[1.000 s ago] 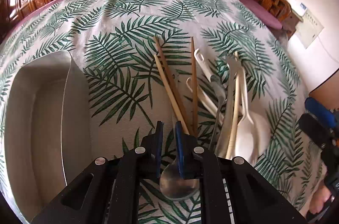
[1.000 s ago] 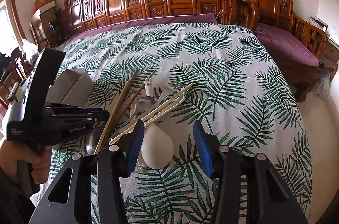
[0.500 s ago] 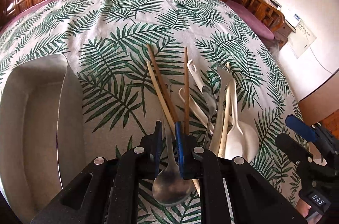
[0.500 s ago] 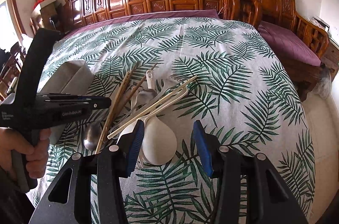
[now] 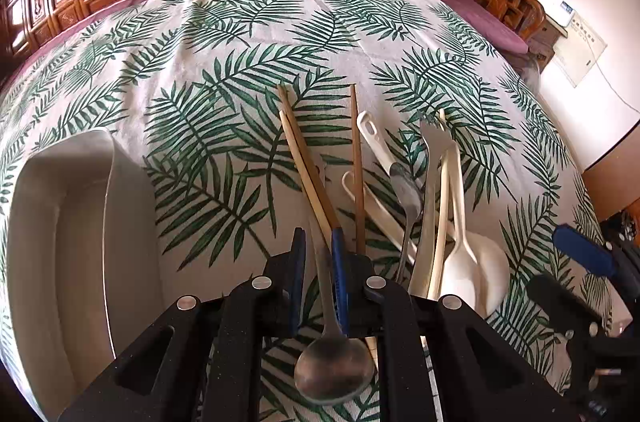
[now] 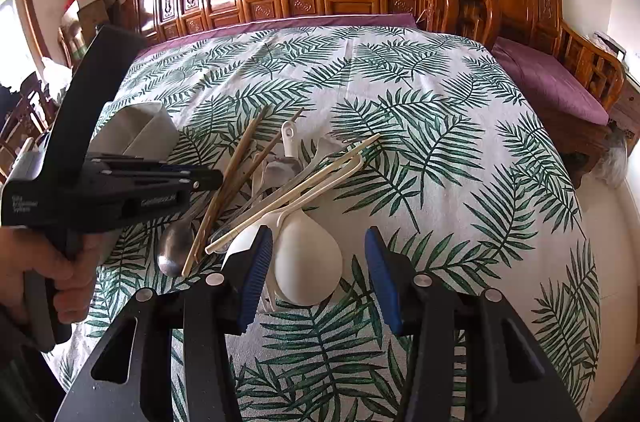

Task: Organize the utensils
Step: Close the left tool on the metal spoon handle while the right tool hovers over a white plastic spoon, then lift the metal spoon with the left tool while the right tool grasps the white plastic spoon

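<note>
Your left gripper (image 5: 318, 254) pinches the handle of a metal spoon (image 5: 332, 370) between its fingers, bowl nearest the camera, beside the utensil pile (image 6: 280, 178). Your right gripper (image 6: 316, 262) hovers with fingers spread above the white rice paddle (image 6: 308, 258). A grey tray (image 5: 60, 222) lies left on the surface.

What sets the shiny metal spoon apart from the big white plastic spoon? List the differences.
The metal spoon is grey and reflective; the white plastic spoon is matte.
The metal spoon's bowl is smaller.
The left gripper clamps the metal spoon's handle; the white one lies between the right gripper's open jaws.
</note>
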The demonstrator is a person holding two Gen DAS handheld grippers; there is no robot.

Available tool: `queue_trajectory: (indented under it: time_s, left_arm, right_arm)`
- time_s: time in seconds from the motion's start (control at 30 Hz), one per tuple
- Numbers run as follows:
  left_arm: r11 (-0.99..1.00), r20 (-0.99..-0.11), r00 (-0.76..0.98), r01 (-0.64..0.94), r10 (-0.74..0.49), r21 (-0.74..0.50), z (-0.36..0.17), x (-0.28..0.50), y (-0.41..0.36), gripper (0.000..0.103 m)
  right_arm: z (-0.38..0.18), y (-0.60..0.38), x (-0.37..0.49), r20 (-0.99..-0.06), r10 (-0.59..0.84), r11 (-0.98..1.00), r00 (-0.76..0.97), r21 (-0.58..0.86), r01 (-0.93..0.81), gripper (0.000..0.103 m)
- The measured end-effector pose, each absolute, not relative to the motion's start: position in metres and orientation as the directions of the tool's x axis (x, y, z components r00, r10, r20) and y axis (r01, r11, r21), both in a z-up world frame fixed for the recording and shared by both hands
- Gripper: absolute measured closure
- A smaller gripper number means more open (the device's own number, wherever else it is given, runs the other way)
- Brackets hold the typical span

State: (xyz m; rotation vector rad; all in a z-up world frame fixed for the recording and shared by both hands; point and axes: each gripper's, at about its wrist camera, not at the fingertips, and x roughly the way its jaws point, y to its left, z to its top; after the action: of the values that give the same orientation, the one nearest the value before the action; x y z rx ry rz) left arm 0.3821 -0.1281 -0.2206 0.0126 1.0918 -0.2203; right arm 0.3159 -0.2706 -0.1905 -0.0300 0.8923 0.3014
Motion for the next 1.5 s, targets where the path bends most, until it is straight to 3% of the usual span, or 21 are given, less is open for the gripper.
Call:
queue_trajectory:
  time_s: [0.33,0.67,1.07,1.17,1.3,1.5]
  left_arm:
    - [0.984,-0.906,0.421,0.172,-0.042,0.034,-0.228,0.398,-0.127,0.091]
    - [0.977,-0.890,0.424,0.191,-0.166,-0.091,-0.218,0.388,-0.119,0.091]
    - [0.960,-0.906,0.381,0.269,-0.184,-0.082,-0.219,0.360,-0.126,0.091]
    - [0.956,-0.908,0.355,0.264,-0.222,-0.131,-0.219,0.359,-0.126,0.091]
    - [0.956,-0.916,0.355,0.279,-0.185,-0.085,-0.226,0.358,-0.132,0.091]
    - [0.961,-0.904,0.389,0.267,-0.178,-0.074,-0.225,0.358,-0.125,0.098]
  right_arm:
    - [-0.194,-0.271,0.315,-0.775,0.243,0.959,0.584,0.101,-0.266,0.052]
    - [-0.195,-0.270,0.316,-0.777,0.242,0.958,0.581,0.097,-0.270,0.052]
    - [-0.193,-0.266,0.314,-0.774,0.247,0.957,0.583,0.098,-0.275,0.052]
    - [-0.194,-0.268,0.314,-0.776,0.243,0.957,0.581,0.095,-0.273,0.052]
    - [-0.195,-0.270,0.316,-0.778,0.242,0.959,0.580,0.100,-0.266,0.052]
    - [-0.200,-0.270,0.321,-0.780,0.262,0.954,0.569,0.122,-0.273,0.052]
